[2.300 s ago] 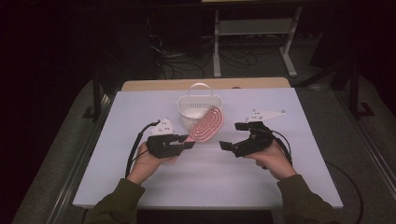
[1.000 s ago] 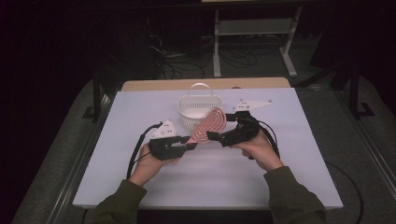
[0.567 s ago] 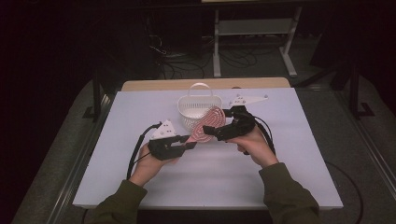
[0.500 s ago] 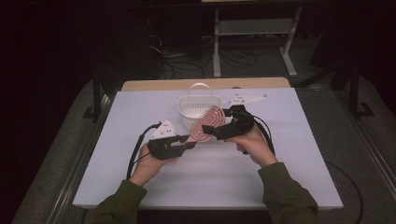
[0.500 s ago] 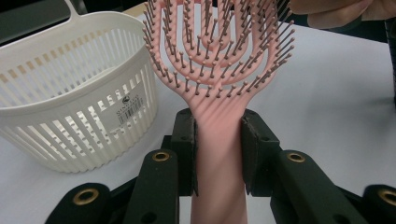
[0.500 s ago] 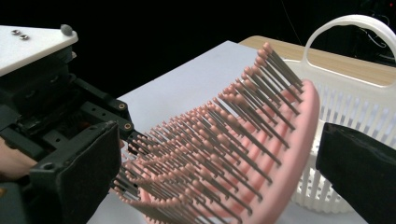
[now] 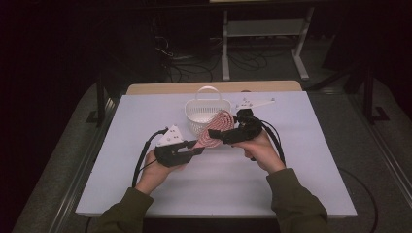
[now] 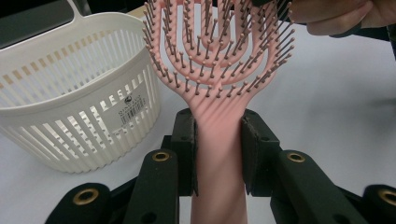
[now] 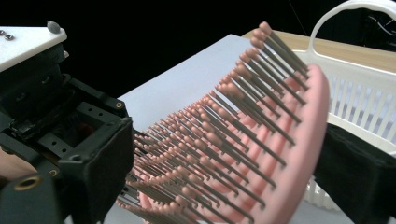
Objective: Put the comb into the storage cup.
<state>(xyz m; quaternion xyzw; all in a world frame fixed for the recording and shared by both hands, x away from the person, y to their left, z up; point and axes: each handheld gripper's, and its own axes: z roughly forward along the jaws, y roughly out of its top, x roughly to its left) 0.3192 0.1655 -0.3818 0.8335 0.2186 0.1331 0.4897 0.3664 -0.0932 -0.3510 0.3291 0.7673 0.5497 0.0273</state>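
White tabletop (image 7: 145, 116) carried a white basket (image 7: 201, 112); just before it a pink hairbrush (image 7: 216, 128) was held aloft, handle clamped in the left gripper (image 7: 194, 150), long axis running up toward the right gripper (image 7: 224, 137). The right gripper view showed its jaws, just closing, astride the bristled head (image 9: 261, 154); contact could not be confirmed.

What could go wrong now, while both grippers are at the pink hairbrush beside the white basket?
1. The right gripper has just been closing around the hairbrush head, one jaw on the bristle side, one behind; the thin bristles could bend or let it slip.
2. The left gripper clamps the handle; if both pull differently, the slotted head might twist or crack.
3. The basket stands close behind; a swing could knock it.
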